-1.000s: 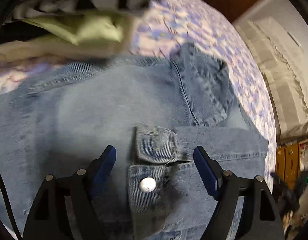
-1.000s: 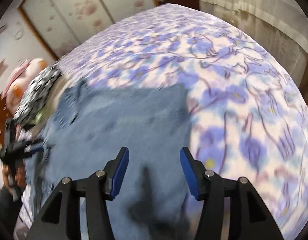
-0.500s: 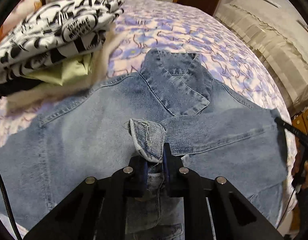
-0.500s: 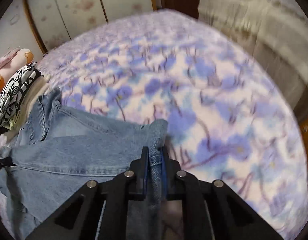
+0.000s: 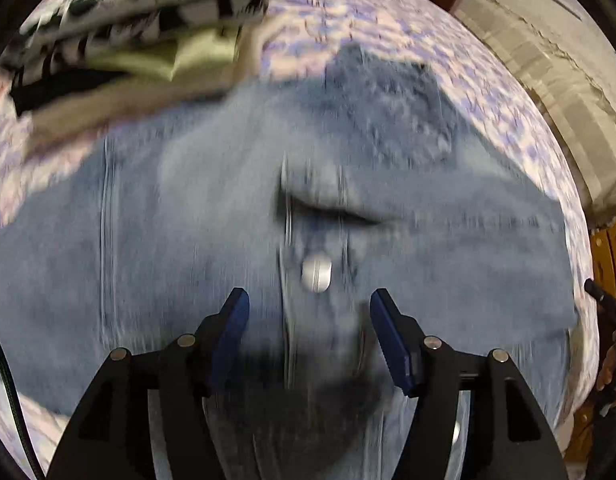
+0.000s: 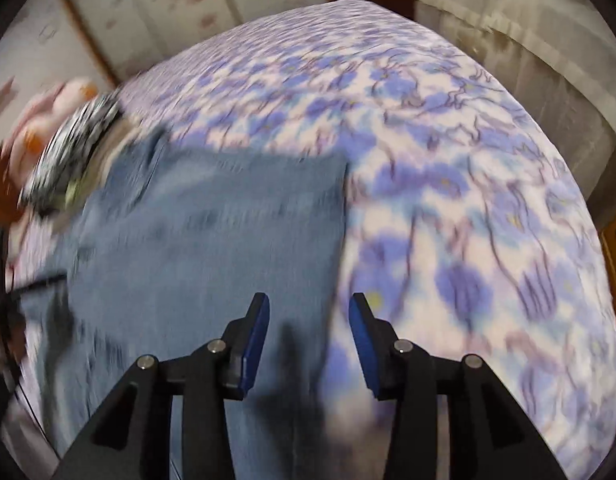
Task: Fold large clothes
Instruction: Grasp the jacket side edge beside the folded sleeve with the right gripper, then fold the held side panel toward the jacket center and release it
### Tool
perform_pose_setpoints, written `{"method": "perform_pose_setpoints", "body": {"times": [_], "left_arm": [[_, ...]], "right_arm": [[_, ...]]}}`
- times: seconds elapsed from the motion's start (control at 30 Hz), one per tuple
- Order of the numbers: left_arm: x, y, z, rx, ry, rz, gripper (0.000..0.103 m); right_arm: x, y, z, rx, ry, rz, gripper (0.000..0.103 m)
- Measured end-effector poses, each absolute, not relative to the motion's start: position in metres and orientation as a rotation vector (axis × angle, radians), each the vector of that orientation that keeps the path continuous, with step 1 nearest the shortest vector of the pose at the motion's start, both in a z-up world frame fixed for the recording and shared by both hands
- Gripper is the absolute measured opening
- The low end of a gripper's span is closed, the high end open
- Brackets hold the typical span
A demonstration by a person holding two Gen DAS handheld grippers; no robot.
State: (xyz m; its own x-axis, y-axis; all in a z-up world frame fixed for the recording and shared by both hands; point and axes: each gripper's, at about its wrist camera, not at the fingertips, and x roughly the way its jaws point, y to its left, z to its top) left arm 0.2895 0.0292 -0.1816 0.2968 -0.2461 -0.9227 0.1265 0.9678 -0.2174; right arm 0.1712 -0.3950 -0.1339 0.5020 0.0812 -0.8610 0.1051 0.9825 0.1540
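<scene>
A light-blue denim jacket (image 5: 212, 216) lies spread on the bed, its collar (image 5: 387, 96) toward the far side. My left gripper (image 5: 308, 312) hovers over its middle; the jaws are opening and stand apart, the cuff with a silver button (image 5: 316, 272) lying loose below them. In the right wrist view the jacket (image 6: 212, 224) fills the left half, its right edge running down under my right gripper (image 6: 308, 320). Those jaws are opening too, and the blue pads (image 6: 256, 336) press on nothing. Both views are blurred by motion.
A stack of folded clothes (image 5: 148, 20), black-and-white print on top, sits at the far left beside the collar. The flowered purple bedspread (image 6: 447, 184) spreads to the right. A pale curtain (image 5: 547, 80) and wooden furniture (image 5: 611, 256) stand beyond the bed's right edge.
Half a second ago both grippers were shut on denim, the left on the cuff, the right on the jacket's edge. Both have let go and opened, and the cuff lies flat again.
</scene>
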Motion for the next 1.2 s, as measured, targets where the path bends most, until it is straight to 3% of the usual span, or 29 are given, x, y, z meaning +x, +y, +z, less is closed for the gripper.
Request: {"method": "perform_pose_setpoints", "body": {"times": [0.27, 0.33, 0.43, 0.47, 0.5, 0.67, 0.73, 0.8, 0.83, 1.03, 1.2], "left_arm": [[0.258, 0.029, -0.197, -0.192, 1.242, -0.278, 0.061], [0.259, 0.022, -0.196, -0.211, 1.245, -0.275, 0.054], [0.259, 0.011, -0.195, -0.171, 1.251, -0.254, 0.034], [0.257, 0.008, -0.194, -0.166, 1.246, -0.258, 0.024], [0.256, 0.006, -0.191, -0.158, 1.238, -0.26, 0.013], [0.247, -0.004, -0.195, -0.073, 1.235, -0.226, 0.013], [0.248, -0.002, -0.201, -0.078, 1.25, -0.224, 0.021], [0.248, 0.003, -0.195, -0.069, 1.249, -0.204, 0.043], [0.246, 0.007, -0.187, -0.054, 1.24, -0.183, 0.047], [0.222, 0.022, -0.146, -0.001, 1.071, -0.128, 0.048], [0.216, -0.016, -0.135, 0.035, 0.966, -0.195, 0.048]], "right_arm": [[0.132, -0.349, -0.16, -0.114, 1.072, -0.016, 0.042], [0.138, -0.343, -0.164, -0.163, 1.056, -0.065, 0.042], [0.148, -0.344, -0.165, -0.155, 1.037, -0.109, 0.041], [0.148, -0.346, -0.164, -0.132, 1.027, -0.111, 0.033], [0.146, -0.351, -0.162, -0.1, 1.017, -0.113, 0.015], [0.138, -0.365, -0.166, -0.003, 1.008, -0.107, 0.015], [0.142, -0.36, -0.178, -0.032, 1.048, -0.112, 0.016], [0.142, -0.361, -0.168, 0.0, 1.054, -0.117, 0.024], [0.141, -0.363, -0.162, 0.028, 1.059, -0.118, 0.026], [0.117, -0.349, -0.116, 0.035, 0.955, -0.116, 0.026], [0.143, -0.297, -0.104, 0.048, 0.928, -0.004, 0.026]]}}
